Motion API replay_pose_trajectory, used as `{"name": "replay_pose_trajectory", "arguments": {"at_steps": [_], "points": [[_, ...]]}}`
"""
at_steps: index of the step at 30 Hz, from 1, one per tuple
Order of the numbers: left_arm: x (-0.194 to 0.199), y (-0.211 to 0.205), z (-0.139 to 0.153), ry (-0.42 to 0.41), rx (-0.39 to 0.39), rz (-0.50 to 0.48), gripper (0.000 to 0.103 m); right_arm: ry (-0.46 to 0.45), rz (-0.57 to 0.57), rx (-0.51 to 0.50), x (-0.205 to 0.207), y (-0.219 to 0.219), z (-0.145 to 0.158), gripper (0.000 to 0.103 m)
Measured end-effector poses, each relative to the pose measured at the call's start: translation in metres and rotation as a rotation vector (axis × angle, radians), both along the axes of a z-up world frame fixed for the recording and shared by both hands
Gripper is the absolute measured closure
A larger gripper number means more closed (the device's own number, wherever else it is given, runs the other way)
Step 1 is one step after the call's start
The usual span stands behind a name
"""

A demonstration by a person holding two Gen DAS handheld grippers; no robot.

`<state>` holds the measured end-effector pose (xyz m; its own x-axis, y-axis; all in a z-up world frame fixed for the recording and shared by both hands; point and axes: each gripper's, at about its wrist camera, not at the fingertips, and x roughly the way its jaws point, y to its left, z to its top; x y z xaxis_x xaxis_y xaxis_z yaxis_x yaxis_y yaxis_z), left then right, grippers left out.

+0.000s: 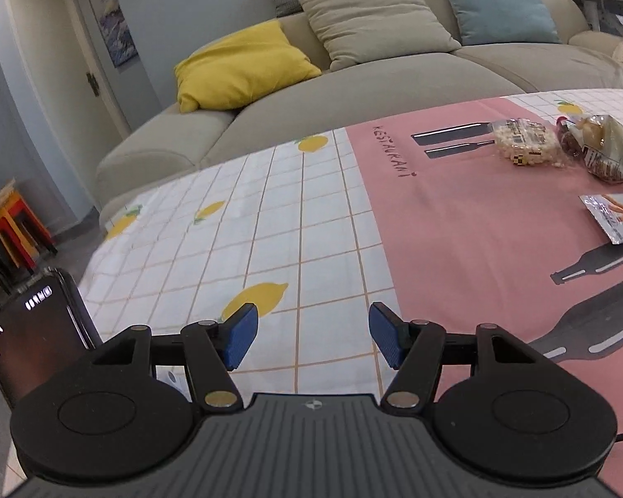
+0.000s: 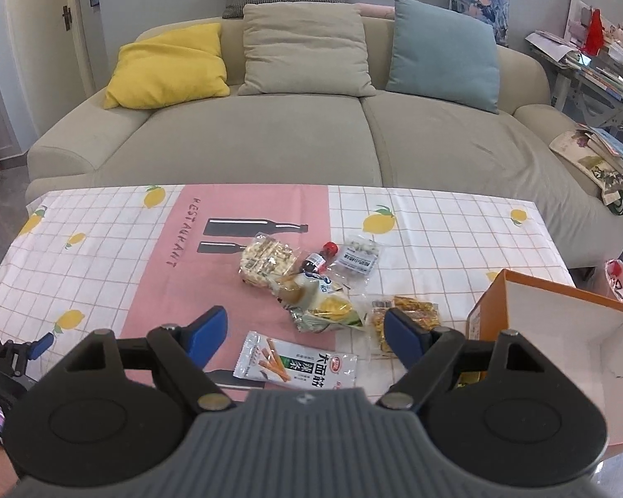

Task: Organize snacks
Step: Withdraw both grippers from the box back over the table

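Right tongs (image 2: pixel 305 334) are hovering released, gripping nothing, above the counter (image 2: pixel 104 274). Snack packets are lying clustered at counter centre: white stick-snack packet (image 2: pixel 297 365) just below the tongs at 6 o'clock, cracker pack (image 2: pixel 266 263) at 11, small cola bottle (image 2: pixel 317 261) at 12, yellow bar pack (image 2: pixel 411 315) at 3. Open orange box (image 2: pixel 560 340) is standing at 4 o'clock, likely the destination. Left tongs (image 1: pixel 311 338) are also idling released over bare cloth. Packets appear light, crinkly, slippery; pinching the flat sealed edge seems safest.

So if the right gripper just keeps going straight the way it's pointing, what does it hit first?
Probably the white flat snack packet with orange sticks, lying on the tablecloth between the open right gripper fingers; depth is uncertain.
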<state>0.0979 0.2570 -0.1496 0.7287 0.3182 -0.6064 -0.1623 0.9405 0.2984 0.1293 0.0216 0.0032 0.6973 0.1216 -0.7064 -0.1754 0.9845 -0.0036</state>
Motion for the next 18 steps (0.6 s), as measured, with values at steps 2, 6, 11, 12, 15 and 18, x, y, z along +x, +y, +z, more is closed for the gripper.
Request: {"name": "replay_pose_trajectory", "arguments": {"at_steps": [2, 6, 11, 12, 15, 18], "points": [[-0.001, -0.001, 0.001, -0.005, 0.014, -0.002, 0.031, 0.004, -0.008, 0.001, 0.0, -0.001, 0.0, 0.022], [-0.005, -0.008, 0.011, -0.029, -0.001, -0.01, 0.031, 0.006, -0.017, 0.006, -0.001, -0.004, 0.0, 0.022], [-0.007, -0.029, 0.026, -0.038, -0.013, -0.064, 0.03, 0.049, -0.028, -0.004, 0.002, -0.011, -0.015, 0.022], [-0.006, -0.033, 0.03, -0.037, -0.027, -0.077, 0.03, 0.059, -0.028, -0.013, 0.002, -0.012, -0.02, 0.022], [-0.003, -0.044, 0.04, -0.022, -0.056, -0.113, 0.03, 0.068, -0.031, -0.038, 0.002, -0.018, -0.031, 0.022], [-0.001, -0.054, 0.05, -0.016, -0.083, -0.163, 0.029, 0.07, -0.033, -0.049, 0.002, -0.026, -0.042, 0.022]]}}
